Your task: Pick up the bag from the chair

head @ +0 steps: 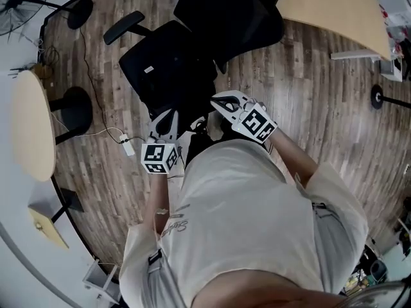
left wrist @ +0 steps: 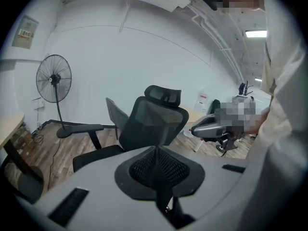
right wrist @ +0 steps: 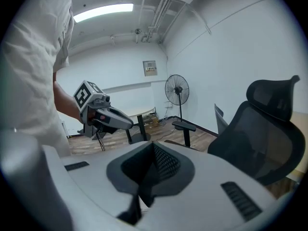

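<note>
A black office chair stands just in front of me, with its mesh back upright. On its seat lies a flat black shape with a small white label; black on black, I cannot tell whether this is the bag. My left gripper is held close to my body, short of the seat's near edge, with its jaws shut on nothing. My right gripper hovers beside it, over the seat's near edge, also shut and empty. Each gripper shows in the other's view: the left gripper, the right gripper.
A standing fan is off to the left by the wall. A round beige table is at the left and a wooden desk at the top right. A white plug and cable lie on the wood floor.
</note>
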A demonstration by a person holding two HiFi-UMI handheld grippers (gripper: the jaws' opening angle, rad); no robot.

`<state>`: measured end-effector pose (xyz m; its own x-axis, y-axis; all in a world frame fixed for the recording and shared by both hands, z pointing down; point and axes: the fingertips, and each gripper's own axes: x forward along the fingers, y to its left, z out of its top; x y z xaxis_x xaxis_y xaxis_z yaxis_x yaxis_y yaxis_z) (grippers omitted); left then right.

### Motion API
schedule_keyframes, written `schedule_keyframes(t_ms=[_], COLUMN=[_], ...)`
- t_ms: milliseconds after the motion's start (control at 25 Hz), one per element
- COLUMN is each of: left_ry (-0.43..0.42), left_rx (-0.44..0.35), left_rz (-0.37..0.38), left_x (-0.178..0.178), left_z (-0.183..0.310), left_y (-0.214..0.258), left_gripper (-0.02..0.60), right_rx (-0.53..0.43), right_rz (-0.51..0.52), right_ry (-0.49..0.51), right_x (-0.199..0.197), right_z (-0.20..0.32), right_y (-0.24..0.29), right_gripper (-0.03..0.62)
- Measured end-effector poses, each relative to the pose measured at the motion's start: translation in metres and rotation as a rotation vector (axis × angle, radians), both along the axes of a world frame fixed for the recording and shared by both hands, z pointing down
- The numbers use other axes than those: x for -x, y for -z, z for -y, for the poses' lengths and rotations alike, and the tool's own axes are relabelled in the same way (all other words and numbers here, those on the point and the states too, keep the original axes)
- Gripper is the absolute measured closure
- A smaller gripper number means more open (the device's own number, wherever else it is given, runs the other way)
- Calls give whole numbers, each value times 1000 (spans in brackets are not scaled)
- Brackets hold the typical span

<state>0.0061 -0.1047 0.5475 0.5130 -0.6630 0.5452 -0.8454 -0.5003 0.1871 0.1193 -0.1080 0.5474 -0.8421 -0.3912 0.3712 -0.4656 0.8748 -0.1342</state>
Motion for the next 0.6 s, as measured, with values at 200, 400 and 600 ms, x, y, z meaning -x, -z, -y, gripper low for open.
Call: schedule_keyframes(t_ms=[200,400,600], left_ry=[124,247,296], left_rx=[26,76,132], left_rz=[10,32,39], left_x=[17,46,69], left_z=[-19,-57,-89], left_y=[-13,-29,-52], left_gripper=[558,558,558], right_rx=[61,138,163], right_rz=[-10,-53,-79], right_ry=[46,86,116], right_x=[-2,0,4], right_z=[14,5,-15], right_y=[-27,-67,-87], right_gripper=[599,597,597])
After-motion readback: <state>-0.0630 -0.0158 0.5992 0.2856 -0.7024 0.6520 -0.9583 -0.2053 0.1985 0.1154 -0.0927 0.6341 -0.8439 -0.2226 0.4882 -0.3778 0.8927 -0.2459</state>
